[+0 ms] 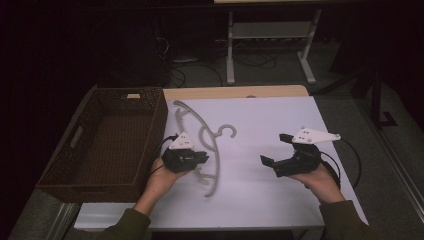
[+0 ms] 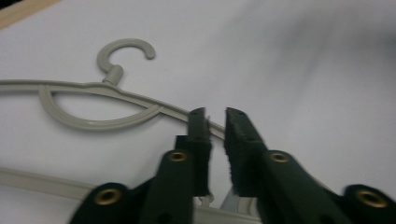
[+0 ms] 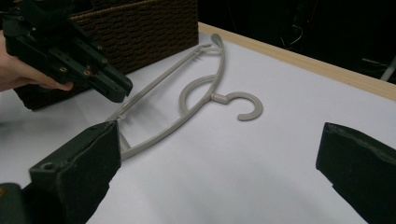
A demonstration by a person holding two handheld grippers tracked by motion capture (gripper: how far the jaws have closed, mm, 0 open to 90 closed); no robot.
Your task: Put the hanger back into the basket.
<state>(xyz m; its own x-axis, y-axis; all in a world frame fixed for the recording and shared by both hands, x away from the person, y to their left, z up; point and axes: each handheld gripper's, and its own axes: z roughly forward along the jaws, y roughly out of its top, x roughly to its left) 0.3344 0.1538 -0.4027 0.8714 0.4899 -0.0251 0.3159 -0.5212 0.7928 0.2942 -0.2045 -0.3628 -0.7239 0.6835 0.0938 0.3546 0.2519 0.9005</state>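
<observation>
A grey plastic hanger (image 1: pixel 218 155) lies flat on the white table top (image 1: pixel 280 200), its hook (image 1: pixel 230 129) pointing right. My left gripper (image 1: pixel 204 158) hovers just over the hanger's long arm, near its middle. In the left gripper view its jaws (image 2: pixel 215 114) stand nearly together with a thin gap, and the hanger (image 2: pixel 93 123) runs beneath them. Right of the hanger, my right gripper (image 1: pixel 274 149) is held wide open over bare table. The right gripper view shows this gripper (image 3: pixel 219 130) facing the hanger (image 3: pixel 219 97) and the left gripper (image 3: pixel 114 91).
A dark wicker basket (image 1: pixel 160 115) stands at the table's left side, close behind the left hand; the right gripper view also takes in the basket (image 3: pixel 154 28). A wooden table edge (image 1: pixel 235 92) runs along the back. Beyond it are dark floor, cables and a desk frame (image 1: pixel 231 45).
</observation>
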